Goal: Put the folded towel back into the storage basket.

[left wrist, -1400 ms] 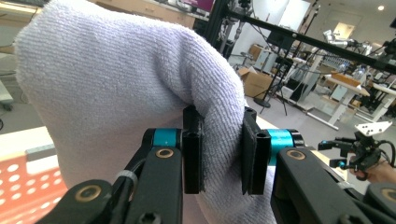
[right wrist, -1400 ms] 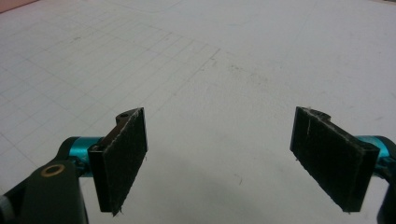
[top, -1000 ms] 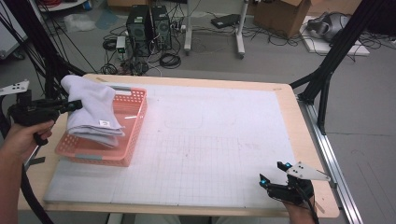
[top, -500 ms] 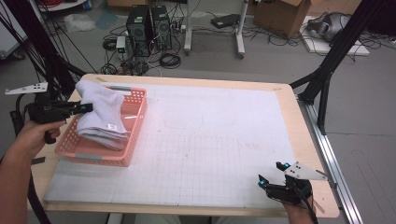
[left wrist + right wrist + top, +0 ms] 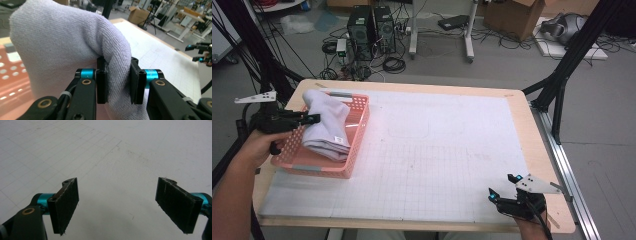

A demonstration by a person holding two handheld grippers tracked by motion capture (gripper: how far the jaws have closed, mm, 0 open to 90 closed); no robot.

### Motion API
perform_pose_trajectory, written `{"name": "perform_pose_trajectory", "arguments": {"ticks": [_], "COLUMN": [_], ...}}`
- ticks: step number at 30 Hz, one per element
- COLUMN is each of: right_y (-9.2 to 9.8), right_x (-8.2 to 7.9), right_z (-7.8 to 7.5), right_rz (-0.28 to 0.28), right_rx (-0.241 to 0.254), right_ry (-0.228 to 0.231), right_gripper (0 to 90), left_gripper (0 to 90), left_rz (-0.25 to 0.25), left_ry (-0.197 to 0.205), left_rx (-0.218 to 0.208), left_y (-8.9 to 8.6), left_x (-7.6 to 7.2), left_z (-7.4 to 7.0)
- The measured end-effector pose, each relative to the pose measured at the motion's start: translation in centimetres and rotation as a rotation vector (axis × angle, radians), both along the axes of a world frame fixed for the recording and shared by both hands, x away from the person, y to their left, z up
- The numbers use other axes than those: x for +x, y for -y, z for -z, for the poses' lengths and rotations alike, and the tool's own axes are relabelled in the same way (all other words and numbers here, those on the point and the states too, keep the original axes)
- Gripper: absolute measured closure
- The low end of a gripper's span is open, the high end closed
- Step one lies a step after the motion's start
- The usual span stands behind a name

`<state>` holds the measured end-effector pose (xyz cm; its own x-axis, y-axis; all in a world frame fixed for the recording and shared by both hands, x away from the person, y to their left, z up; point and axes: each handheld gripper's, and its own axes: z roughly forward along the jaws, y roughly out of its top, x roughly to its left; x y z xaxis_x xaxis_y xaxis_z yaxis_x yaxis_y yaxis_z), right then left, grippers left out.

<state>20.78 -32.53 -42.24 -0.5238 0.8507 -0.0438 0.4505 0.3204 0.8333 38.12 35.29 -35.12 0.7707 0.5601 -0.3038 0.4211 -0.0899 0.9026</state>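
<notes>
A: Where is the towel (image 5: 328,125) lying?

B: In the pink basket (image 5: 357,130), folded into a thick bundle. Its long axis runs from the basket's far left corner toward the near right one, with the far end humped up above the rim and the near end, with a small label, down inside the basket.

A: And the left gripper (image 5: 307,119)?

B: It comes at the basket from its left side, roughly level, jaws pointing across the rim. In the left gripper view the pads are clenched on a fold of the towel (image 5: 75,47), the cloth pinched between them and bulging above. The person's left hand (image 5: 259,145) grips the handle just outside the basket's left wall, forearm running back toward the near edge.

A: Anything in the way?

B: Nothing between the basket and the rest of the white gridded mat (image 5: 437,150). Computer towers (image 5: 372,22) and cables sit on the floor well beyond the basket's far side.

A: The right gripper (image 5: 503,187)?

B: Well apart from the basket, at the mat's near right corner. Its jaws stand wide and released over bare mat (image 5: 120,157), nothing between them.
</notes>
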Motion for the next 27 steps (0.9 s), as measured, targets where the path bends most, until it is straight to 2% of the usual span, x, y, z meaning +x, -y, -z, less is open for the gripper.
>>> {"name": "perform_pose_trajectory", "arguments": {"ticks": [2,5,7,10,13,16,17,18,19,21,22,25,27], "right_y": [0.0,0.0,0.1,0.1,0.2,0.2,0.2,0.1,0.1,0.1,0.0,0.1,0.1], "right_x": [0.0,0.0,0.0,-0.1,-0.1,-0.1,-0.1,-0.1,-0.1,-0.1,-0.1,-0.1,-0.1], "right_z": [0.0,0.0,0.1,0.0,0.0,0.0,0.0,0.0,0.0,0.0,-0.1,0.0,0.0], "right_rz": [-0.001,0.002,0.002,0.003,0.005,0.005,0.003,0.004,0.002,0.001,0.001,0.004,0.005], "right_rx": [-0.001,0.001,0.000,-0.001,0.003,0.004,0.000,0.001,-0.001,-0.001,0.001,0.002,0.002], "right_ry": [0.001,0.002,0.001,-0.001,-0.004,-0.004,-0.003,-0.003,-0.001,0.002,0.003,0.000,-0.004], "right_gripper": [17.6,17.6,17.6,17.6,17.6,17.6,17.6,17.6,17.6,17.6,17.6,17.6,17.6], "left_gripper": [71.9,71.6,70.7,65.5,63.7,56.7,52.9,47.7,45.9,44.9,42.9,43.0,42.4], "left_rz": [0.012,0.026,0.020,-0.046,-0.106,-0.150,-0.150,-0.196,-0.196,-0.277,-0.299,-0.392,-0.427], "left_ry": [-0.001,0.002,-0.010,-0.083,-0.133,-0.175,-0.175,-0.217,-0.217,-0.209,-0.200,-0.147,-0.128], "left_rx": [-0.005,-0.034,-0.031,-0.022,0.007,0.035,0.035,0.048,0.048,0.071,0.073,0.082,0.124], "left_y": [0.5,1.2,1.4,1.0,0.4,-0.2,-0.2,-0.6,-0.6,-1.4,-1.6,-2.2,-2.1], "left_x": [0.2,0.5,0.7,1.0,0.9,0.8,0.8,0.8,0.8,0.4,0.3,-0.3,-0.7], "left_z": [0.3,0.6,0.8,0.9,0.8,0.6,0.6,0.4,0.4,-0.1,-0.3,-1.2,-1.6]}}
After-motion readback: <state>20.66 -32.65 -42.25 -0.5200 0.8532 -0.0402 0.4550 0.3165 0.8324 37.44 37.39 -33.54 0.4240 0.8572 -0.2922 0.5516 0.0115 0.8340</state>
